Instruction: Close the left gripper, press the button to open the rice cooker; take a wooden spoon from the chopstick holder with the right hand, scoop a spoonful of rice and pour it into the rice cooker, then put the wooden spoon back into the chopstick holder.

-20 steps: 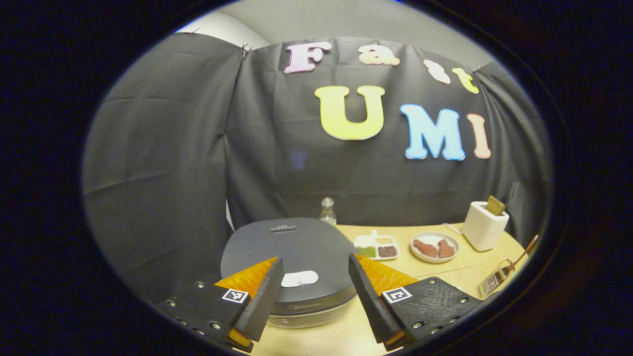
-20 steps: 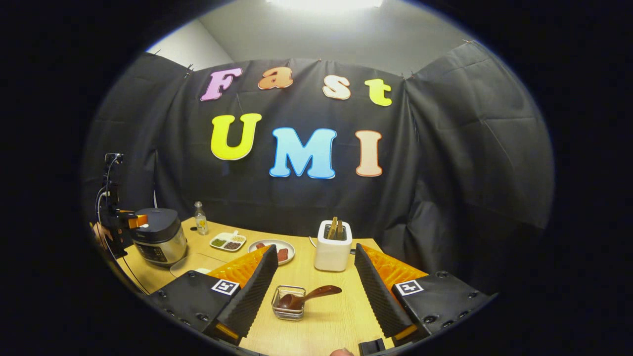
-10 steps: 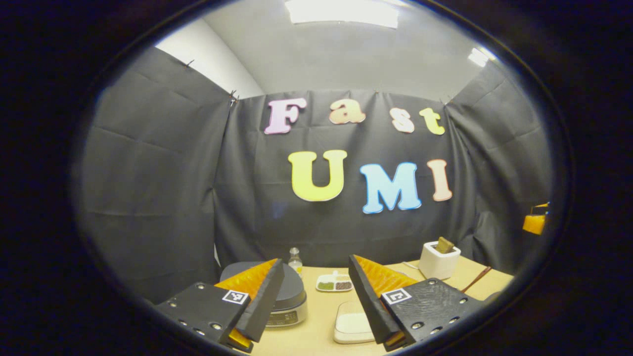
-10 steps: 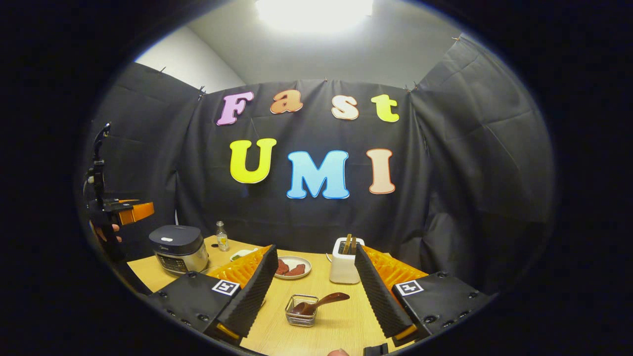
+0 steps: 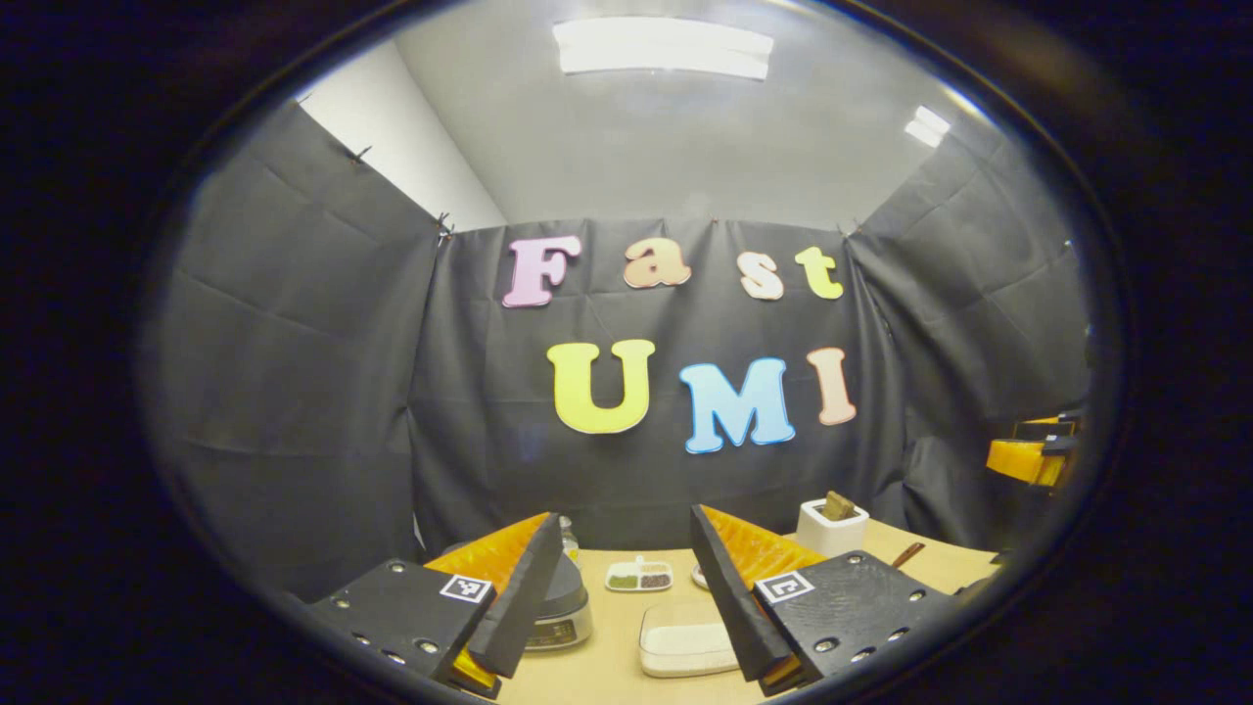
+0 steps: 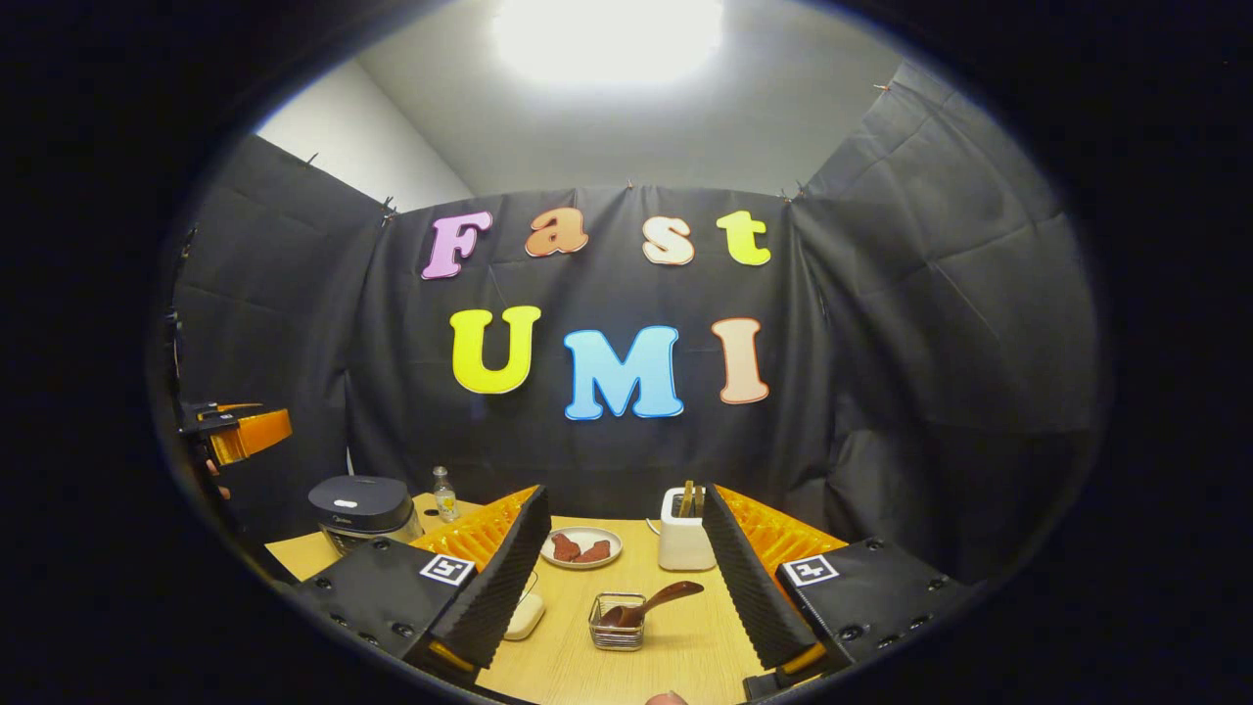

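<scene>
- Left gripper (image 5: 622, 597): fingers spread apart, gripping nothing, held above the wooden table (image 5: 607, 666).
- Rice cooker (image 5: 560, 612): lid down, at the table's left, partly behind the left gripper's own finger; seen also in the right gripper view (image 6: 362, 509).
- Right gripper (image 6: 626, 578): fingers spread apart, empty.
- Wooden spoon (image 6: 651, 602): bowl resting in the wire chopstick holder (image 6: 617, 622), handle slanting up to the right.
- Rice tray (image 5: 685, 641): just beside the cooker.

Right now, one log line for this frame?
left gripper: open, raised | right gripper: open, raised | cooker: lid shut | spoon: in wire holder | rice tray: untouched
</scene>
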{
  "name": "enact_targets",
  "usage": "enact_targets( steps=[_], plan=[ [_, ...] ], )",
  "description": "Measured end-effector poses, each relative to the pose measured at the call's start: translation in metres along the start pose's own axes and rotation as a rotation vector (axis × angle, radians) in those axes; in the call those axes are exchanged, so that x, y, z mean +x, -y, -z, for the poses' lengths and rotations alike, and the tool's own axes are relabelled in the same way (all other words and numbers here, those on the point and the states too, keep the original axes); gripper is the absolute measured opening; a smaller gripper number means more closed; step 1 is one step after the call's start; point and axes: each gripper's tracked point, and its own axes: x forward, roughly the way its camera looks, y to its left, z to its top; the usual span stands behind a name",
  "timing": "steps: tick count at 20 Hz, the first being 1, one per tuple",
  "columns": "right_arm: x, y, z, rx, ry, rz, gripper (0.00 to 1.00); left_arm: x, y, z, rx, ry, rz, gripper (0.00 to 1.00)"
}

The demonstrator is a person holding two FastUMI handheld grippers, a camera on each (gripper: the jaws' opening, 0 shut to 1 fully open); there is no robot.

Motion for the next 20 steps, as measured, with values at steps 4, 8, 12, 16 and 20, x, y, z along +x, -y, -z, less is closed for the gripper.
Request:
enact_targets(
  steps=[4,8,12,16,20],
  plan=[
    [-0.022,-0.005,0.001,0.021,-0.004,0.044,0.98,-0.021,-0.009,-0.001,-0.003,-0.002,0.03,0.81],
    [-0.034,-0.012,-0.001,0.017,0.0,0.063,0.98,-0.033,-0.019,-0.007,0.006,0.017,0.033,0.81],
    [-0.042,-0.017,-0.009,0.01,0.015,0.067,0.98,-0.039,-0.025,-0.014,0.012,0.03,0.035,0.8],
    [-0.046,-0.02,-0.014,0.005,0.023,0.062,0.98,-0.047,-0.028,-0.016,-0.001,0.03,0.031,0.81],
    [-0.051,-0.021,-0.017,-0.001,0.029,0.062,0.98,-0.05,-0.033,-0.017,0.006,0.031,0.023,0.81]
  ],
)
